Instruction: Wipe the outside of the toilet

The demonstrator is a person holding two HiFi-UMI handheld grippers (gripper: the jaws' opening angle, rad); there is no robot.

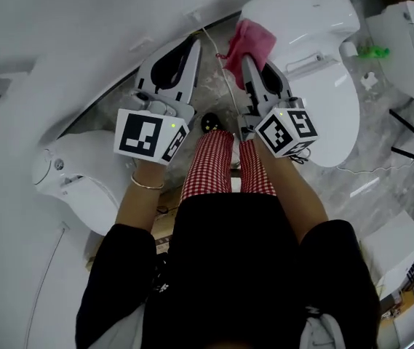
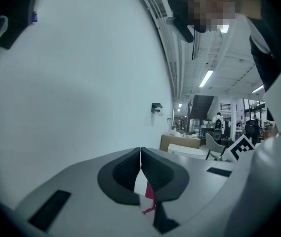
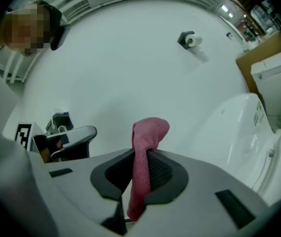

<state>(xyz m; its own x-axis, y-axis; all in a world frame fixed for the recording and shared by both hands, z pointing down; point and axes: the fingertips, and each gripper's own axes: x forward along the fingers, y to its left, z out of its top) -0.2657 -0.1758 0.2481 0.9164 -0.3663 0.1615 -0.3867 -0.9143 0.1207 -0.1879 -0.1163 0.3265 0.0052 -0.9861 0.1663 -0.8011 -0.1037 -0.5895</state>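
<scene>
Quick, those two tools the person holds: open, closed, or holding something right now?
Left tool: closed, nothing visibly gripped.
Right tool: closed on the pink cloth.

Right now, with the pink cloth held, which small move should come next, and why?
Probably shift the right gripper toward the toilet on its right until the pink cloth meets the shell: its jaws are shut on the cloth, which seems clear of the toilet.

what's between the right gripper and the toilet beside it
The pink cloth, clamped in the jaws of the right gripper, sticks out toward the toilet; nothing else lies there. The head view shows this; whether it touches is unclear.
</scene>
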